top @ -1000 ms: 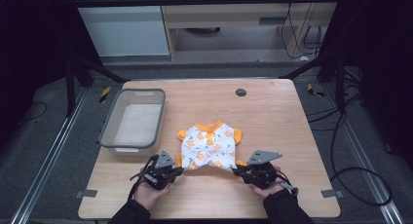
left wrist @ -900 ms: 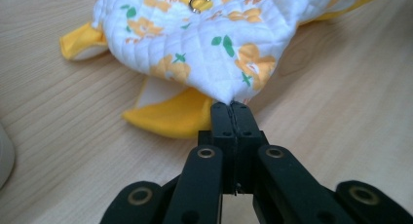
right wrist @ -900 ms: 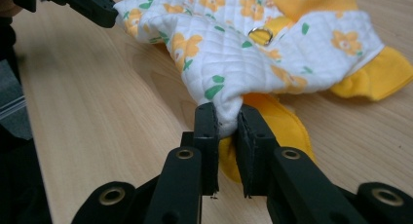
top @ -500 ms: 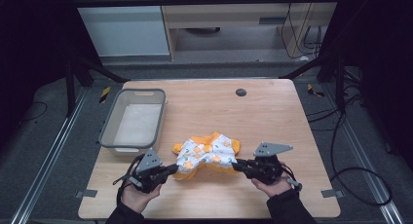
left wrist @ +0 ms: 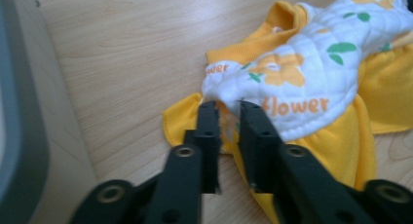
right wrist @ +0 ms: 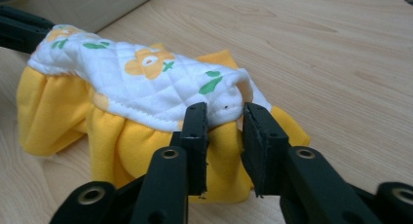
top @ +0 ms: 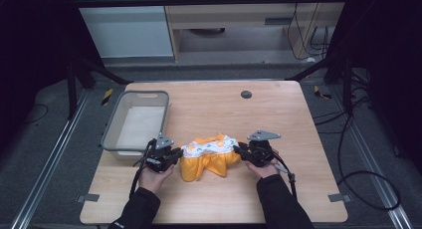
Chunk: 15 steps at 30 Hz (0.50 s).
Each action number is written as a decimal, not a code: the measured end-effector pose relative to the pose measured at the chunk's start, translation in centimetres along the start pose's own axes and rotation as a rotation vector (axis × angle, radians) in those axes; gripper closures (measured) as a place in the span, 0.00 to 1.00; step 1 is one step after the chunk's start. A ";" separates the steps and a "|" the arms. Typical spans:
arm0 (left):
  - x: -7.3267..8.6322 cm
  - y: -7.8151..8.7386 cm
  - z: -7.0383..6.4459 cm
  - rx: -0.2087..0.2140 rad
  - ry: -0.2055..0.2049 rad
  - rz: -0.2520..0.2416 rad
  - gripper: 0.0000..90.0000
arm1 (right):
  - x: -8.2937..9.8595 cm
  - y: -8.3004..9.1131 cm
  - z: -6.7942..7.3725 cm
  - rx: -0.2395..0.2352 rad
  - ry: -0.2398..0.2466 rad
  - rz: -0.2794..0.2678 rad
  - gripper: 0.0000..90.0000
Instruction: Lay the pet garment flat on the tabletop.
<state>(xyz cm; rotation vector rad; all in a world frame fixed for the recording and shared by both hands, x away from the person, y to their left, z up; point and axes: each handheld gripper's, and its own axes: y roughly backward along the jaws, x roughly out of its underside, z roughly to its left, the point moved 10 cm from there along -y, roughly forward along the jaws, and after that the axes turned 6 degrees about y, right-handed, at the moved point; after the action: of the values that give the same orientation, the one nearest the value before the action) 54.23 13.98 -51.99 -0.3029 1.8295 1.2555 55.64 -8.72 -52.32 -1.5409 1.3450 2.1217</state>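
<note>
A small garment (top: 209, 157) with a white quilted flower-print top and a yellow skirt lies bunched near the table's front edge, stretched between the two grippers. My left gripper (top: 175, 154) is shut on its left end; in the left gripper view the jaws (left wrist: 229, 109) pinch the white hem beside the word "flower" on the garment (left wrist: 302, 83). My right gripper (top: 240, 152) is shut on the right end. In the right gripper view the gripper (right wrist: 225, 114) holds the garment (right wrist: 146, 83) by its white edge, with yellow folds hanging below.
A grey plastic tray (top: 113, 134) stands at the left, close to the left hand; its wall (left wrist: 22, 117) sits beside the left jaw. The wooden table (top: 278, 119) has a dark round hole (top: 246, 94) near its far edge. Dark frame legs stand around the table.
The garment lay flat a second ago with both grippers at its near edge. It has been lifted and bunched, and both grippers have carried that edge away from the person.
</note>
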 end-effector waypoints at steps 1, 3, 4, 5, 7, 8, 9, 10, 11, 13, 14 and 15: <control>-0.1 0.3 0.0 0.000 0.004 -0.011 0.79 | -0.1 0.3 0.0 -0.001 0.011 -0.008 0.76; -0.2 0.9 0.2 -0.007 0.010 -0.040 0.65 | -0.4 1.0 0.1 0.001 0.033 -0.026 0.72; -0.1 1.2 0.3 -0.006 0.011 -0.043 0.61 | -0.6 1.4 0.2 -0.004 0.037 -0.033 0.70; 0.1 1.6 0.3 -0.004 0.012 -0.052 0.59 | -0.7 1.8 0.2 -0.009 0.040 -0.036 0.66; 0.4 2.2 0.4 -0.002 0.009 -0.058 0.52 | -0.6 2.8 0.3 -0.014 0.055 -0.029 0.63; 0.7 2.6 0.4 -0.006 0.000 -0.058 0.50 | -0.6 3.1 0.3 -0.014 0.064 -0.035 0.61; 0.9 2.9 0.4 -0.007 -0.008 -0.064 0.47 | -0.6 3.5 0.3 -0.015 0.074 -0.041 0.59; 1.1 3.2 0.4 -0.001 -0.008 -0.062 0.45 | -0.5 3.9 0.4 -0.018 0.081 -0.044 0.58; 1.4 3.4 0.3 0.003 -0.008 -0.059 0.44 | -0.3 4.2 0.4 -0.019 0.089 -0.047 0.56; 2.1 3.8 0.1 0.013 -0.013 -0.049 0.42 | 0.2 4.7 0.5 -0.028 0.098 -0.046 0.54; 2.5 3.8 -0.1 0.022 -0.014 -0.040 0.41 | 0.5 4.7 0.5 -0.034 0.100 -0.039 0.53; 2.8 3.8 -0.3 0.032 -0.015 -0.032 0.41 | 1.0 4.7 0.5 -0.035 0.109 -0.029 0.53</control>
<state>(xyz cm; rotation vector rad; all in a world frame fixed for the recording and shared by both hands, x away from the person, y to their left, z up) 50.06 16.21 -51.69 -0.3028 1.8230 1.2029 52.06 -11.33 -50.54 -1.7016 1.3168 2.0819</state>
